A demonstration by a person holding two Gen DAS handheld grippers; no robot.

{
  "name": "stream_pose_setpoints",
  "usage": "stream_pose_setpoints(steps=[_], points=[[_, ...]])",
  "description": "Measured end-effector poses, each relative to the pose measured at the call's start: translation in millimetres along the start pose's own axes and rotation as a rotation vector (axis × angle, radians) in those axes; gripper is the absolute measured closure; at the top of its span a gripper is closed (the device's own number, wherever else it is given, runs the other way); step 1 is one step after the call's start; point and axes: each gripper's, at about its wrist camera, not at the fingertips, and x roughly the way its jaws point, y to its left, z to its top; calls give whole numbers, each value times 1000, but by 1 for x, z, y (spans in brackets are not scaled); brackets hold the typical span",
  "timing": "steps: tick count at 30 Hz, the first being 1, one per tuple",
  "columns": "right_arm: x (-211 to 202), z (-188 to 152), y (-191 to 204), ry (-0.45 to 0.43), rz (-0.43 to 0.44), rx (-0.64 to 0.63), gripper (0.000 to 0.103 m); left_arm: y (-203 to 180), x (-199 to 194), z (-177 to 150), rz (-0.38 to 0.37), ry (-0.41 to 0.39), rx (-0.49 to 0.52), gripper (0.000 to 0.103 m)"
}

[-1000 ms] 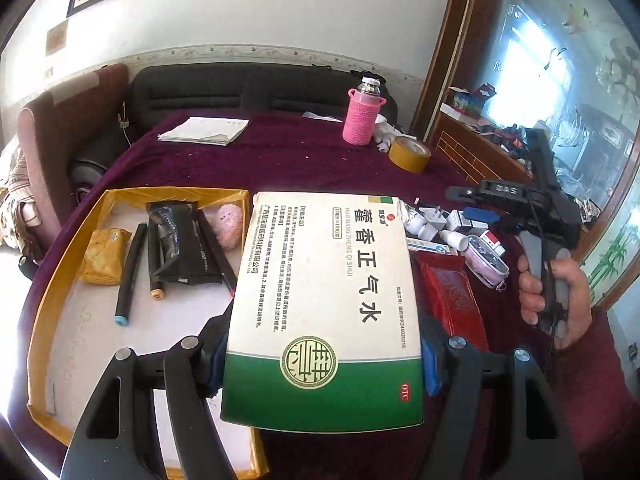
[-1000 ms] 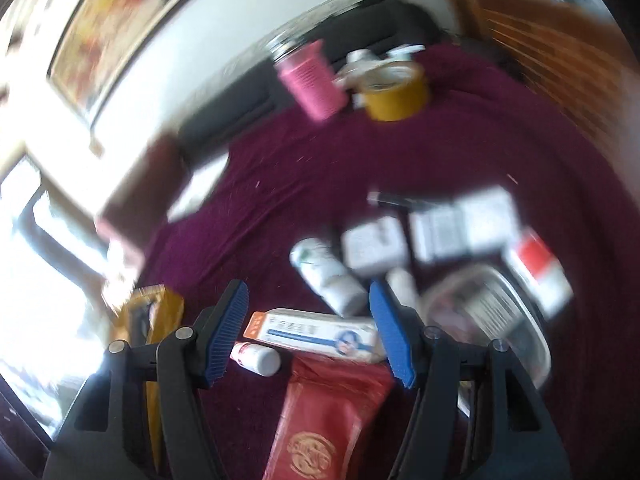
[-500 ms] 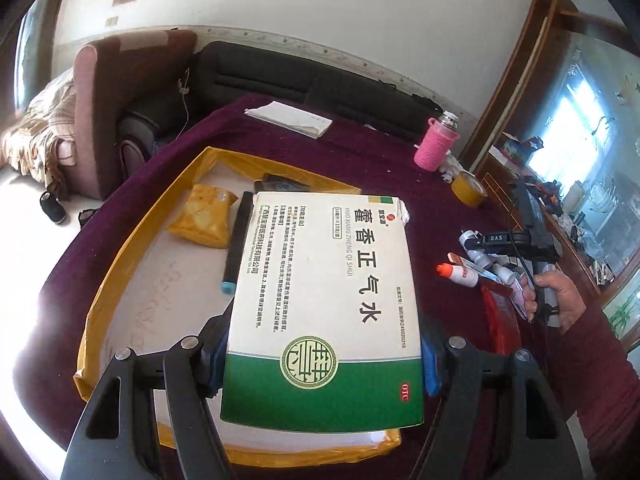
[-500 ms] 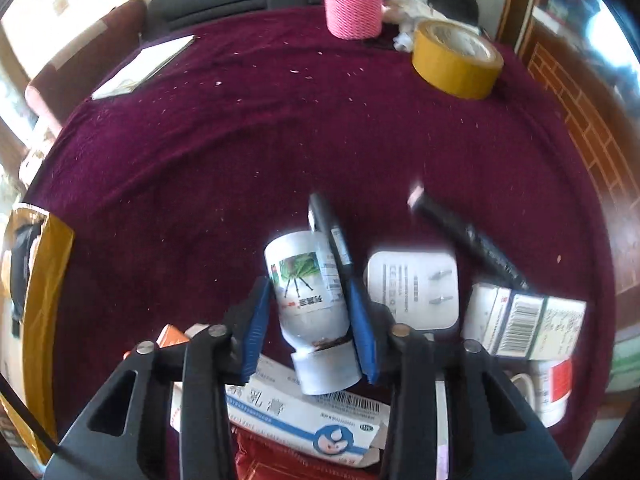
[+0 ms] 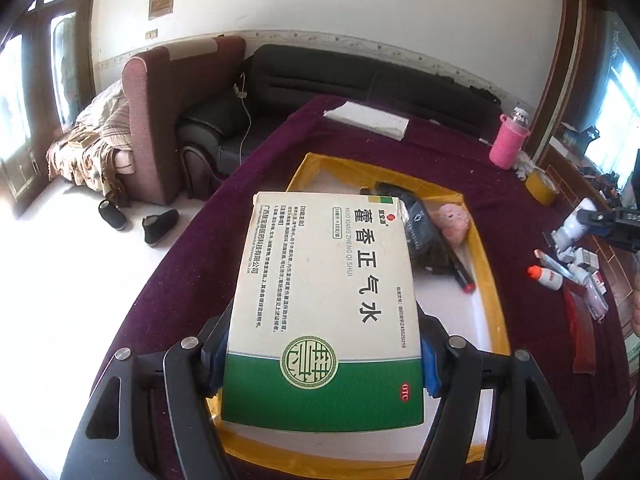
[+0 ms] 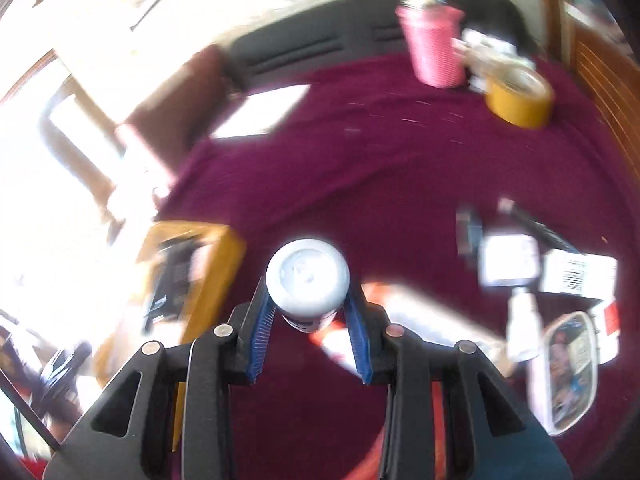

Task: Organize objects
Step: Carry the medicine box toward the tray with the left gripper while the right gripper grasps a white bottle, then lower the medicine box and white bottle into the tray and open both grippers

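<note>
While held over tray (image 5: 490, 280) | medicine box (image 5: 324, 312) | tray: pouch (image 5: 424, 236), pen (image 5: 460, 270)

Right gripper (image 6: 308, 312) clamps a white bottle (image 6: 307, 280) above a maroon tablecloth (image 6: 360, 160); the view is blurred.

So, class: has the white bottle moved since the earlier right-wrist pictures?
Yes. The white bottle, then lying beside the charger, is now lifted off the cloth, gripped by the right gripper.

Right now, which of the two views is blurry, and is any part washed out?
Right wrist view: motion-smeared, the window side at left blown out to white; only the claw and its white bottle look fairly crisp. Left wrist view: sharp, medicine box print legible, floor at left overexposed.
</note>
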Motion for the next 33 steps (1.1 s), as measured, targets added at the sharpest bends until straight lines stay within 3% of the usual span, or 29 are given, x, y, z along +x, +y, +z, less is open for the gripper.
stream_pose_setpoints(steps=[4,7,13,16,20,22,26,28,30,33], points=[[14,-10,58,58,155,-48,70,5,29,-4,41,103,33,37],[41,-23,100,125,231,-86,70,-4,37,3,77,116,95,37],[99,-47,156,237,300,-107,70,-14,65,31,109,158,146,37],[118,-58,173,279,307,-116,70,-14,70,38,91,164,131,37],[133,-69,185,324,298,-137,70,-15,47,33,21,126,124,37],[143,-72,188,345,285,-145,70,-18,48,29,37,160,167,37],[162,-71,189,356,279,-118,70,-28,83,21,18,331,234,37],[166,-70,184,343,262,-94,70,-27,97,28,35,350,212,37],[169,-70,178,340,280,-71,70,-21,109,38,-19,357,128,37],[167,-70,184,323,275,-79,70,-18,115,50,-67,293,58,37]])
